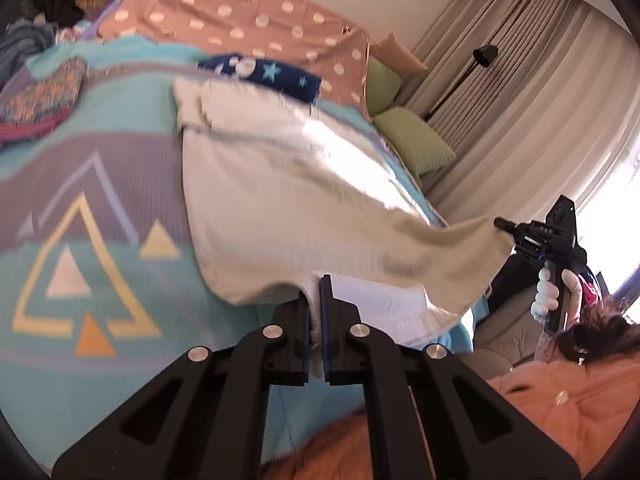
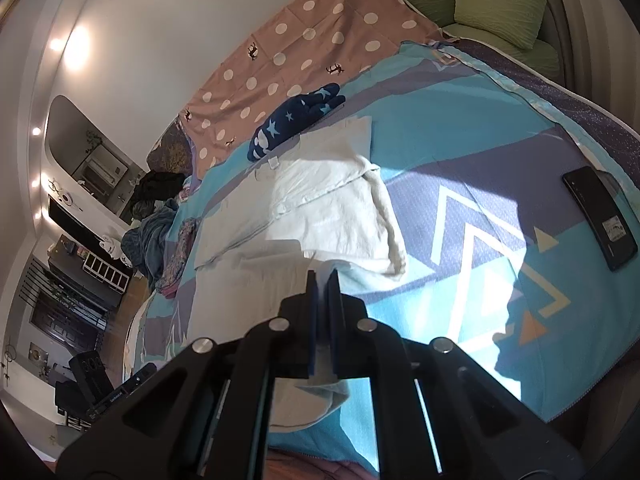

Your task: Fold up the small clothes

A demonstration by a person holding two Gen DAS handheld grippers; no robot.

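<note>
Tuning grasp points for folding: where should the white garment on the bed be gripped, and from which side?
Grip the white garment at its near hem corners, coming in from the bed's near edge, angled down. That edge hangs free, thin enough to pinch. The left gripper and right gripper are each shut on it there.

Bedspread (image 2: 420,92): teal/purple with triangle print, fills most of both views. Pink polka-dot sheet (image 1: 240,12) along the upper edge by the wall. Two green pillows (image 1: 412,140) at right of the left view, beige curtains (image 1: 500,92) behind them. Black phone (image 2: 600,220) lying flat on the bedspread, right side. Dark shelving and a speaker (image 2: 88,368), lower left.
</note>
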